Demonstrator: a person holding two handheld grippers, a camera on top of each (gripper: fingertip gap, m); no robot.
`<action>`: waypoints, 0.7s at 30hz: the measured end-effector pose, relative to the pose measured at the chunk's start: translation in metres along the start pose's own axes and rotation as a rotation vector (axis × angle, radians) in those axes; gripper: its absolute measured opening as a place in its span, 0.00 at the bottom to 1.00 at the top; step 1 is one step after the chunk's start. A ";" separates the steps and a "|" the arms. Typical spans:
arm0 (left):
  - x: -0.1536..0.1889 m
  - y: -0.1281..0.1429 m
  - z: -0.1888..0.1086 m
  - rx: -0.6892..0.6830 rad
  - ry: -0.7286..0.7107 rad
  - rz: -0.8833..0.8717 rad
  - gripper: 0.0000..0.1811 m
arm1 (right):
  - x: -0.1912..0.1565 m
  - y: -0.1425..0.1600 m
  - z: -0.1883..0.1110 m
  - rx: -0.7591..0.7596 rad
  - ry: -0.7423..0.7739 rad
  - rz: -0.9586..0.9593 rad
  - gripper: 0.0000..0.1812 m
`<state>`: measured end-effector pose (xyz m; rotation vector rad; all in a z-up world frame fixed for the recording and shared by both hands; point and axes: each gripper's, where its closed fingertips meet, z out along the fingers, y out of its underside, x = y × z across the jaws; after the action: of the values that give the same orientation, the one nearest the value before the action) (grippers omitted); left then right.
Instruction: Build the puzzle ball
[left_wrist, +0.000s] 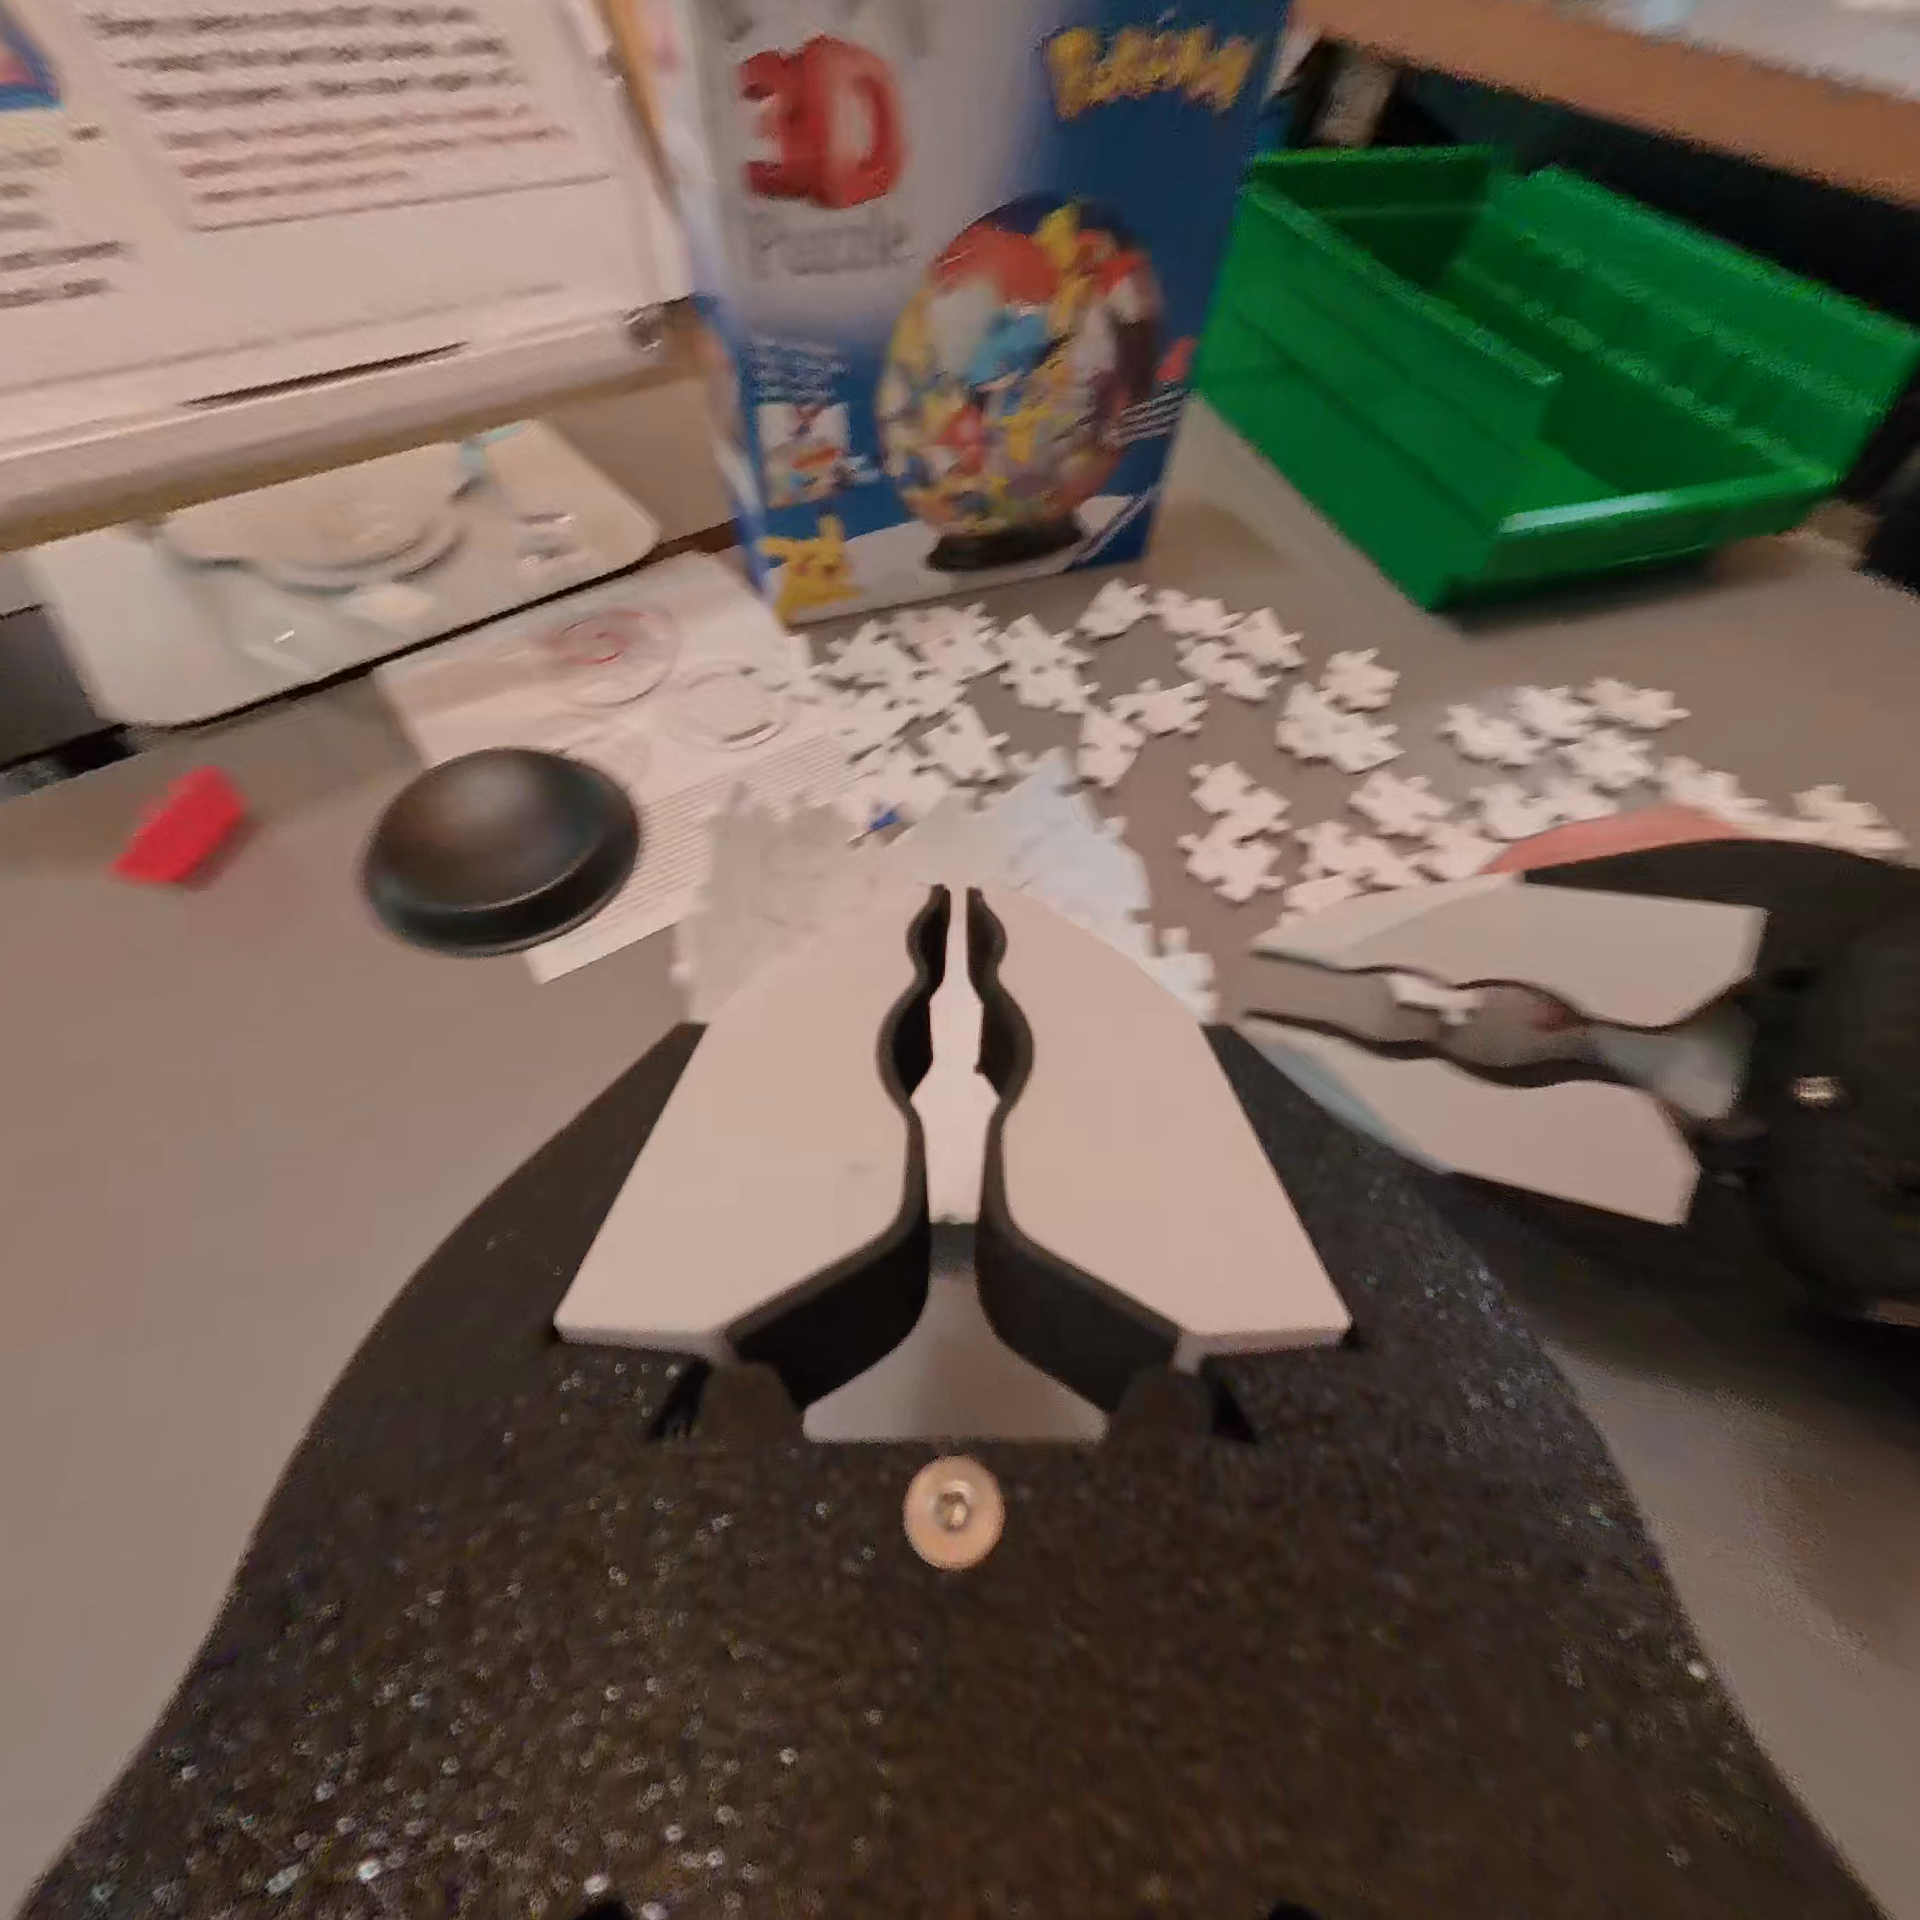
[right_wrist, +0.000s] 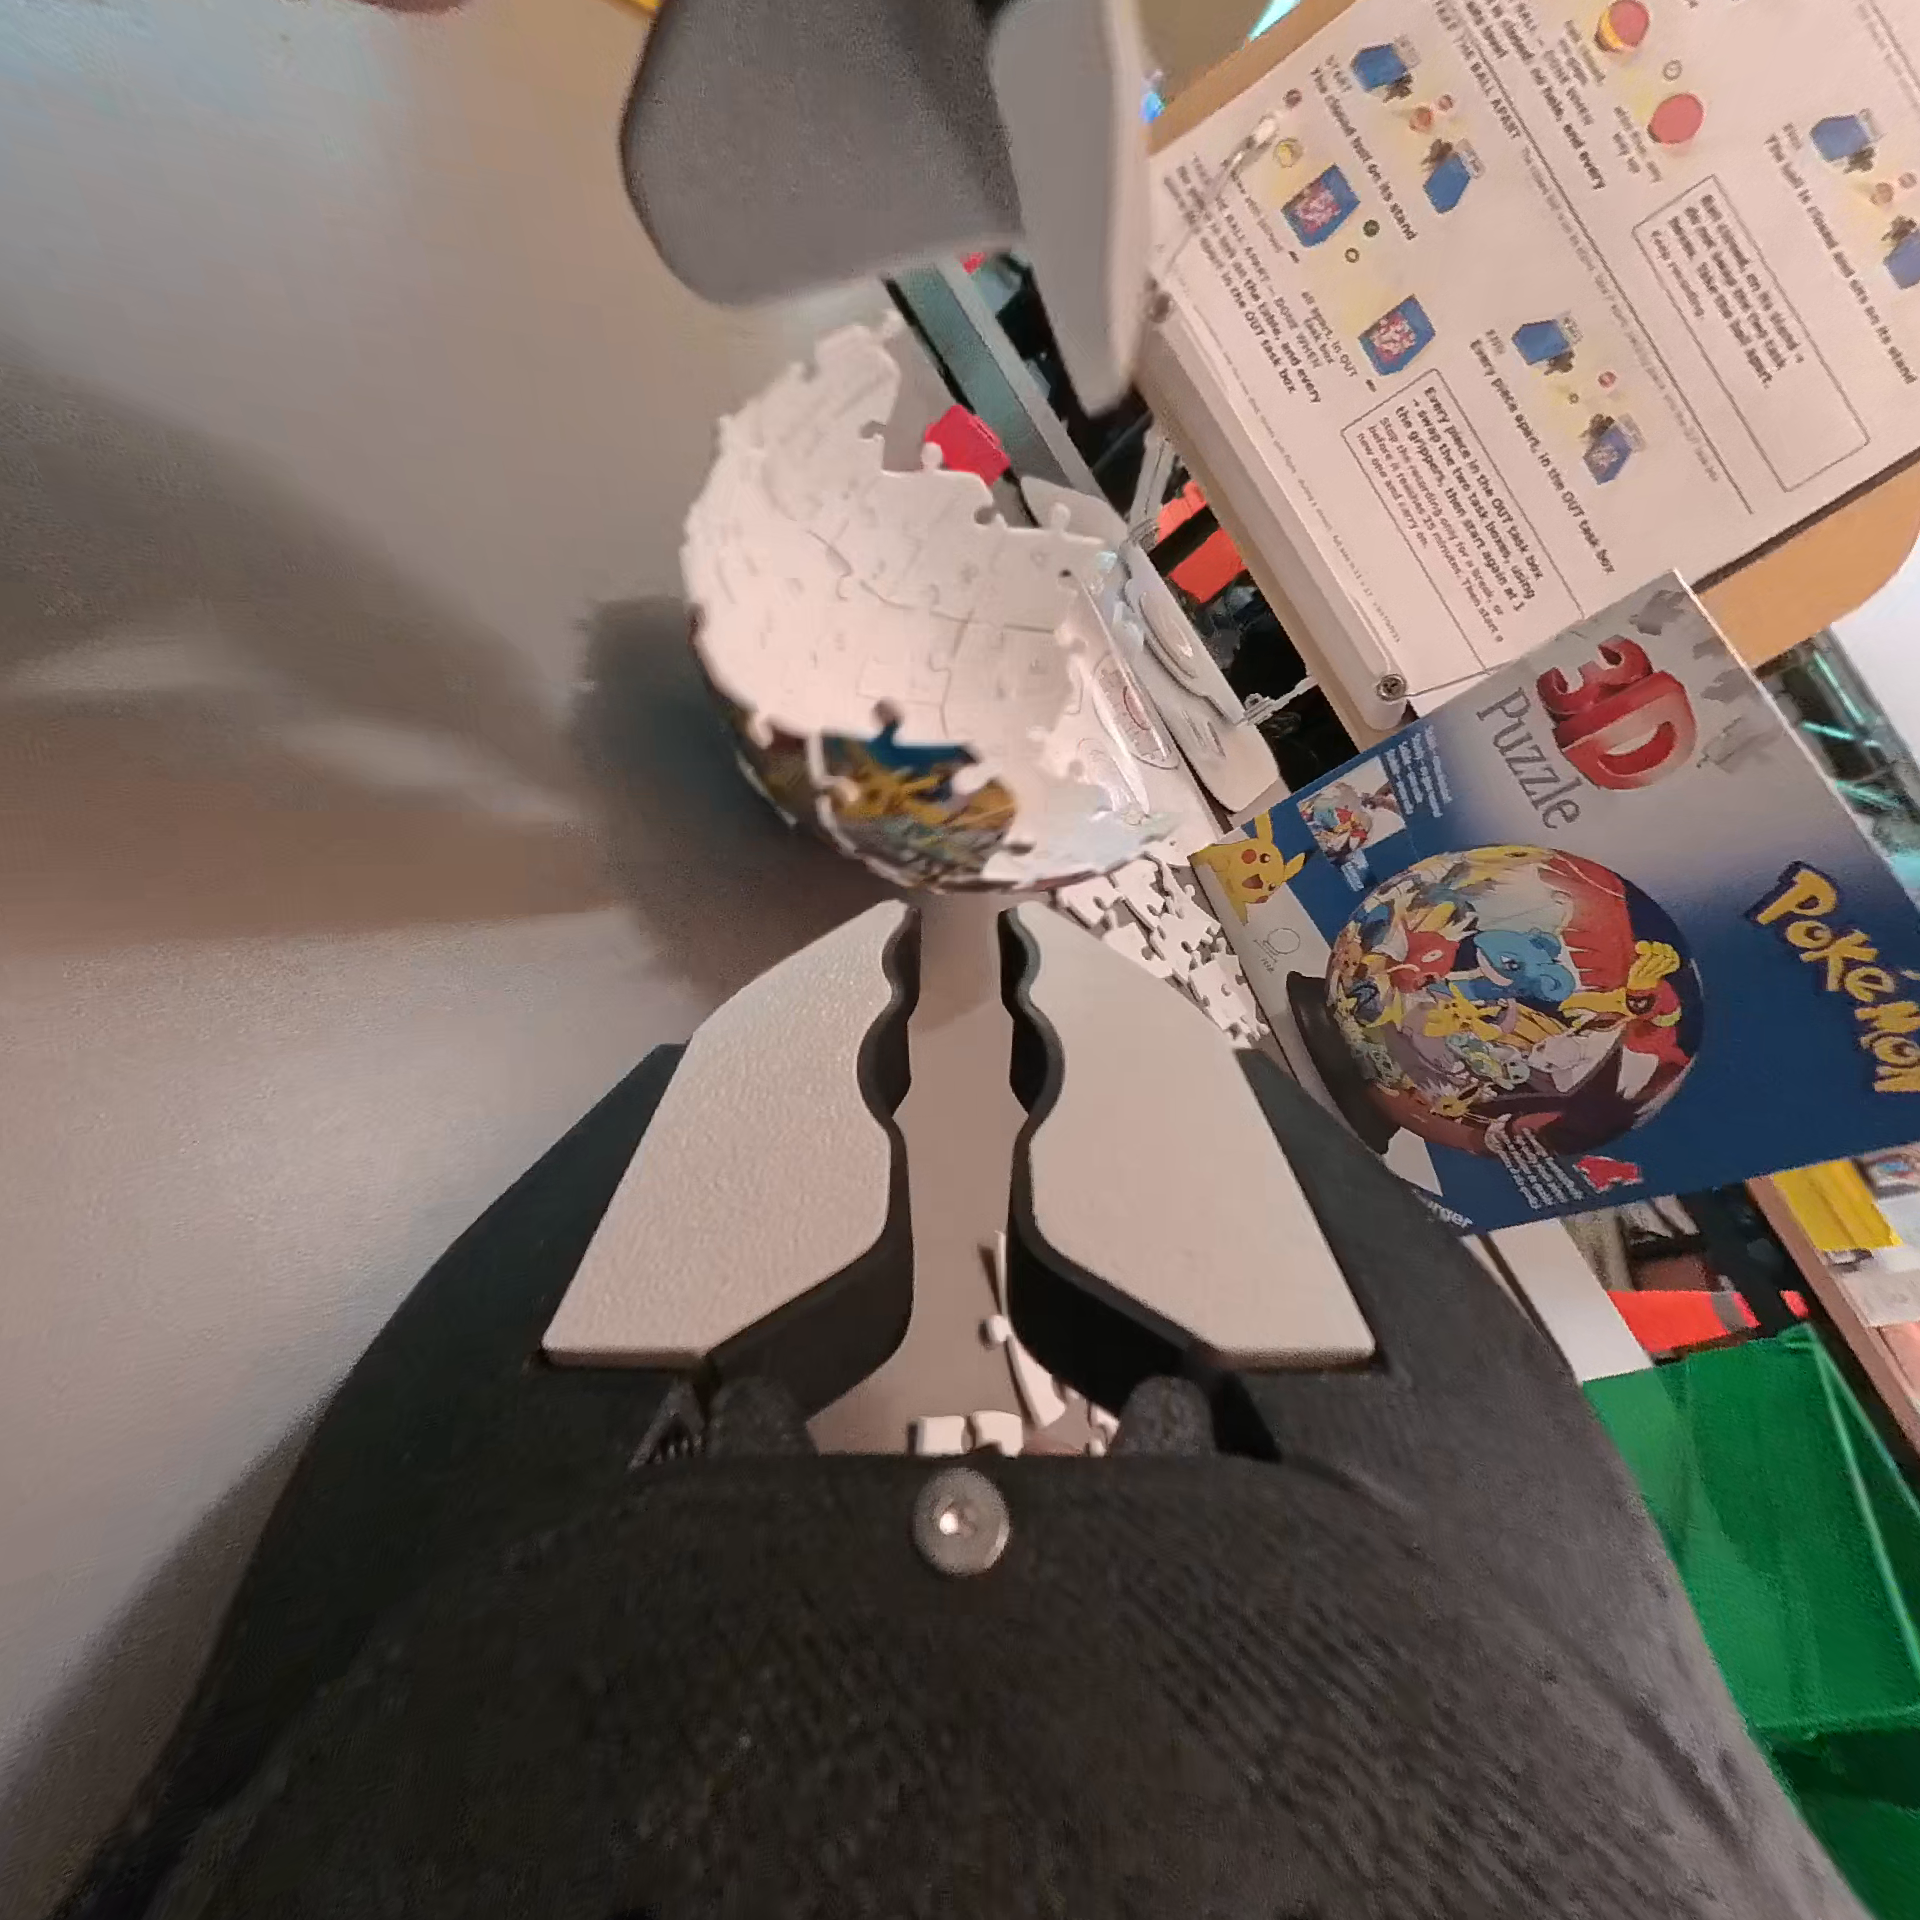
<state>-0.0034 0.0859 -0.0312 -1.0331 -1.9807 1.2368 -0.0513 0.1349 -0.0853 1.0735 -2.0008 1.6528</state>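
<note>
Two hand-held grippers share this step, which looks like fitting one more piece into the ball's open rim. The half-built ball (right_wrist: 883, 623), a white-lined shell with coloured print outside, hangs clear of the grey surface (left_wrist: 260, 1143). It seems to be held at its edge by the left hand-held gripper (left_wrist: 956, 904), whose jaws are drawn almost together. The right hand-held gripper (right_wrist: 956, 920) has its jaws narrow, pinching a single puzzle piece (left_wrist: 1434, 997) well back from the tips.

To do it well, I judge the left should keep the shell steady with the gap turned toward the right. The piece sits deep between the fingers, so it may need regripping nearer the tips before its tabs can reach the rim. Press along the curve, gently: a hard push could pop neighbouring pieces loose.

The left wrist view alone shows the green bin (left_wrist: 1507, 364), the black stand (left_wrist: 499, 842) and the spread of loose pieces (left_wrist: 1320, 727) face down behind the ball. It also shows how the held piece lies. The right wrist view alone shows the shell's hollow and ragged rim sharply, with the puzzle box (right_wrist: 1558, 935) in clear focus. There the held piece shows only edge-on.
</note>
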 end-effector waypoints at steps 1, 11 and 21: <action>-0.010 0.004 -0.001 -0.034 -0.043 0.005 0.01 | 0.002 0.001 0.000 0.003 -0.001 0.019 0.08; 0.001 0.036 0.001 -0.175 -0.074 0.234 0.04 | 0.006 0.011 -0.004 -0.045 -0.018 0.057 0.08; 0.001 0.015 -0.023 -0.087 -0.116 0.331 0.04 | 0.016 0.033 -0.022 -0.133 0.008 0.115 0.09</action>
<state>0.0185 0.1018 -0.0355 -1.4051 -2.0220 1.4195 -0.0899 0.1512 -0.0911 0.9194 -2.1700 1.5499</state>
